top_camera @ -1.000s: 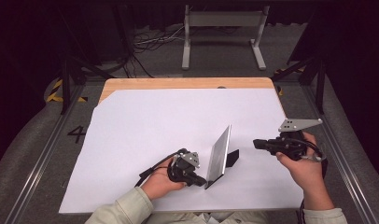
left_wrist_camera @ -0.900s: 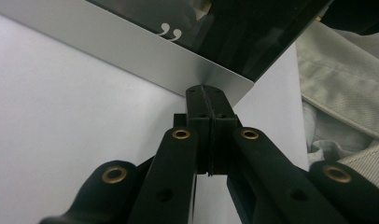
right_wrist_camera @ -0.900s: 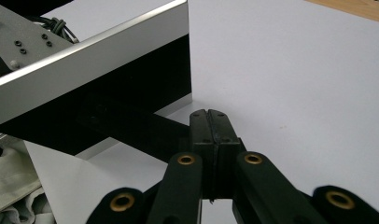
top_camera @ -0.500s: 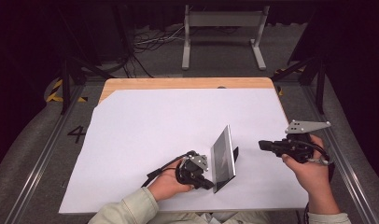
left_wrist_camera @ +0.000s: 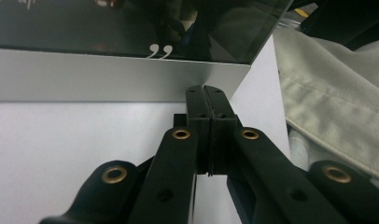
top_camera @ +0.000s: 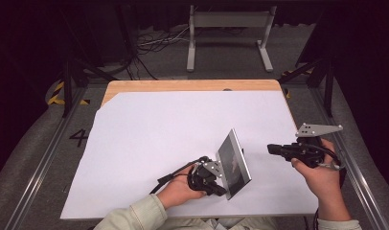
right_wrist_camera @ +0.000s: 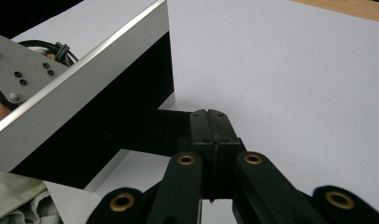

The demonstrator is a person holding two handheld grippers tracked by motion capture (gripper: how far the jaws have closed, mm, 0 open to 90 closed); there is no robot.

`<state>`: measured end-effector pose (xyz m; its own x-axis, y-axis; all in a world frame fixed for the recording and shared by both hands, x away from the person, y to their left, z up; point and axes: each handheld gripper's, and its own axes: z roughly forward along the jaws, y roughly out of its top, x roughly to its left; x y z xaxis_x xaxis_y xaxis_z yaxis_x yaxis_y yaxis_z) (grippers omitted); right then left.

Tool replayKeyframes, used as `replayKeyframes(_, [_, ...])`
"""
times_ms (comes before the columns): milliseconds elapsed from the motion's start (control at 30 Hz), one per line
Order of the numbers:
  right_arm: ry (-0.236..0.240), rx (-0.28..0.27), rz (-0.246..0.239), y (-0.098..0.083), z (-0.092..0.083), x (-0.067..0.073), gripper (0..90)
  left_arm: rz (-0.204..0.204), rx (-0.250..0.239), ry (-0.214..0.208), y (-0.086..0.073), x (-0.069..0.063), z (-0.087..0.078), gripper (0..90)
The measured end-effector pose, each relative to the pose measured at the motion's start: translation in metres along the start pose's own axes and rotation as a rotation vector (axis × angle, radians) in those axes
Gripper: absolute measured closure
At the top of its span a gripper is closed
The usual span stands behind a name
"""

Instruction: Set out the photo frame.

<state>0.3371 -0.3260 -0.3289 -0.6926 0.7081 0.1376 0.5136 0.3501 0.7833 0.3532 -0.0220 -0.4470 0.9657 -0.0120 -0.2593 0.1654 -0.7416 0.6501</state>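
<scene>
Since the earlier frame your left gripper (top_camera: pixel 220 184) has slid the picture frame (top_camera: pixel 234 163) a little toward the near right of the white sheet (top_camera: pixel 149 139); your right gripper (top_camera: pixel 275 149) barely shifted. Frame stands tilted on the sheet's near part, the left gripper's clenched jaws against its silver border, apparently nudging, not grasping. Right gripper hovers just right of the frame, jaws clenched on nothing. Step looks like repositioning the frame; next, steady it so it doesn't tip.

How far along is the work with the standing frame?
Done: the silver-edged frame stands tilted on the white sheet. In hand: the shut left gripper touches its silver border. Left: the shut right gripper is apart; final positioning probably remains.
</scene>
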Motion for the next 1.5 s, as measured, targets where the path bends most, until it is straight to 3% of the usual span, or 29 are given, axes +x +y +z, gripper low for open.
replayKeyframes(467, [0.008, 0.002, 0.011, 0.000, 0.001, -0.001, 90.0, 0.007, -0.007, -0.004, 0.012, 0.000, 0.012, 90.0])
replayKeyframes(733, [0.014, 0.001, 0.027, 0.000, -0.001, 0.000, 90.0, -0.001, -0.026, 0.002, 0.010, 0.001, 0.005, 90.0])
replayKeyframes(967, [0.025, 0.000, 0.049, 0.001, -0.001, 0.000, 87.1, -0.012, -0.050, 0.034, 0.002, 0.003, -0.017, 87.0])
replayKeyframes(1200, [0.038, -0.004, 0.074, 0.005, 0.001, 0.002, 84.7, -0.032, -0.083, 0.100, -0.013, 0.007, -0.046, 83.3])
replayKeyframes(1500, [0.057, -0.008, 0.117, 0.010, 0.005, 0.002, 79.3, -0.101, -0.146, 0.170, -0.037, 0.020, -0.080, 79.1])
